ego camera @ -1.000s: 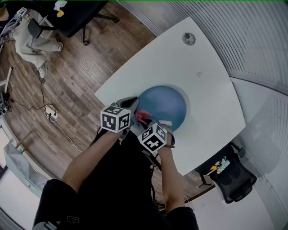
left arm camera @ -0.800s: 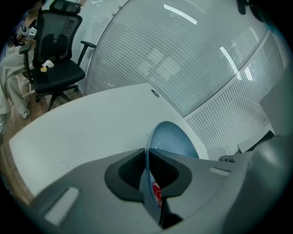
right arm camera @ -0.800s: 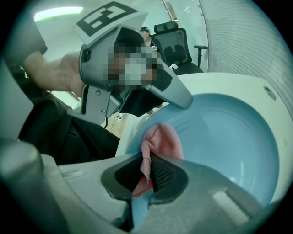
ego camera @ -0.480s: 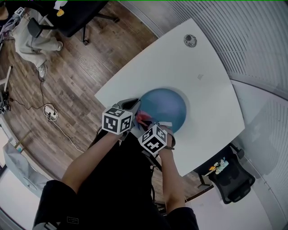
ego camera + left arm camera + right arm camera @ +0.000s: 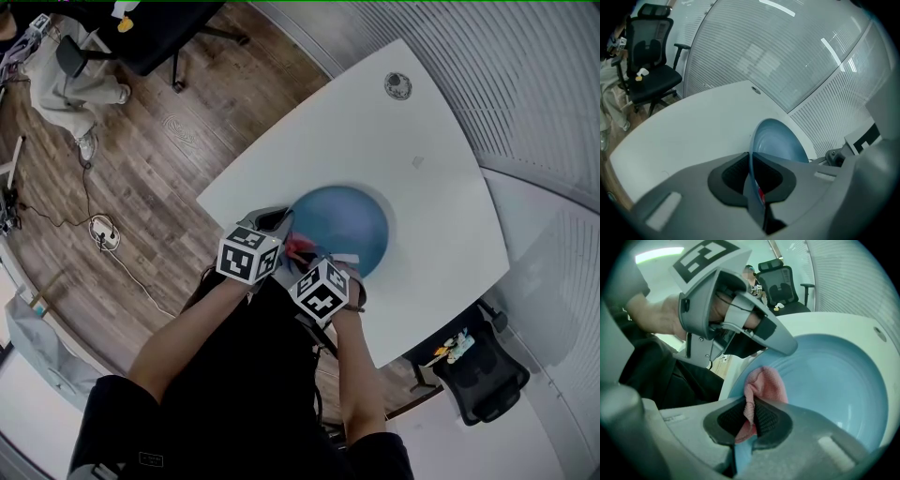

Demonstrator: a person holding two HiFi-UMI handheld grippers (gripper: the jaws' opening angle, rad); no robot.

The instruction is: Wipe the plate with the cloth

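Left hand-held gripper (image 5: 751, 165): I have it clamped on the near left rim of the plate (image 5: 780, 140); its jaws have just been closing, with the rim's edge between the pads.
Right hand-held gripper (image 5: 751, 417): I hold the cloth (image 5: 765, 383) in it, a fold pinched tight between the pads.
Plate: blue and round, at the near edge of the table (image 5: 375, 131), right in front of me.
Cloth: pink, bunched, pressed on the plate's inner face by the near rim, just right of the left hand-held gripper.
Table: white, with a small round fitting (image 5: 396, 84) near its far edge.
Around: wood floor (image 5: 141, 169) on the left; a black office chair (image 5: 649, 61) at far left.
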